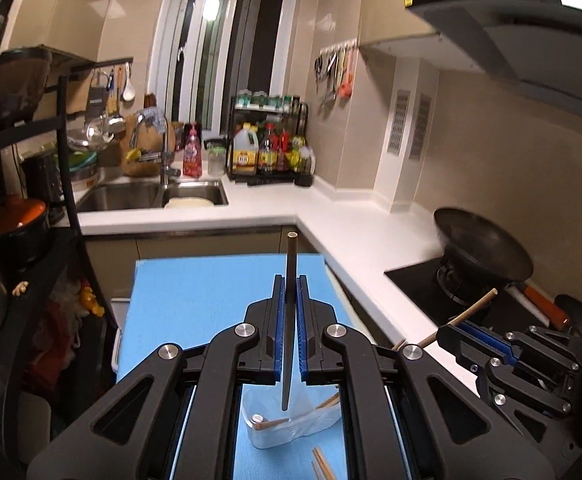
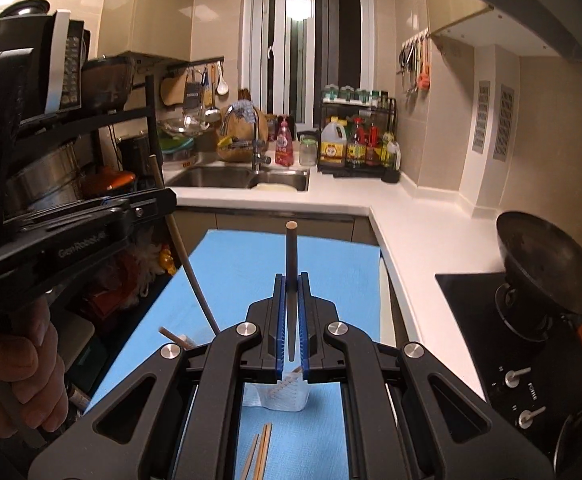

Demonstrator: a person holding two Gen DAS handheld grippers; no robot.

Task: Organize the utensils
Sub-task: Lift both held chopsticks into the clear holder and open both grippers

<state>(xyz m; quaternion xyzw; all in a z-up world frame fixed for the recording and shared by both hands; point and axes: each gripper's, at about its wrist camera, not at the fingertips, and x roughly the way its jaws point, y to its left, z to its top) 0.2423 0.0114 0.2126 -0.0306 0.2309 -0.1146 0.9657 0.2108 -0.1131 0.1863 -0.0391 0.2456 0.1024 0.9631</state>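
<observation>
My left gripper (image 1: 290,280) is clamped tight on one dark chopstick (image 1: 289,320), which stands between the blue pads with its butt end poking up past the tips and its thin end hanging below. My right gripper (image 2: 291,280) is closed the same way on a second chopstick (image 2: 291,300). In the left wrist view the right gripper appears at the lower right, its chopstick slanting up toward the wok (image 1: 487,248).

Both gripper bodies hide most of the near part of the blue mat (image 1: 211,292). Through the gaps I see a clear plastic container (image 1: 291,420) lying on the mat, with chopstick ends inside it; how many I cannot tell. A few loose chopsticks (image 2: 261,454) lie at the near edge of the mat, cut off by the frame. A hand (image 2: 23,368) grips the left gripper's handle at the left border of the right wrist view.

The far half of the mat is open. The white bench (image 1: 331,216) runs along the mat's far and right edges, a black rack (image 1: 67,200) crowds the left side, and the sink (image 1: 151,196) sits at the far left corner.
</observation>
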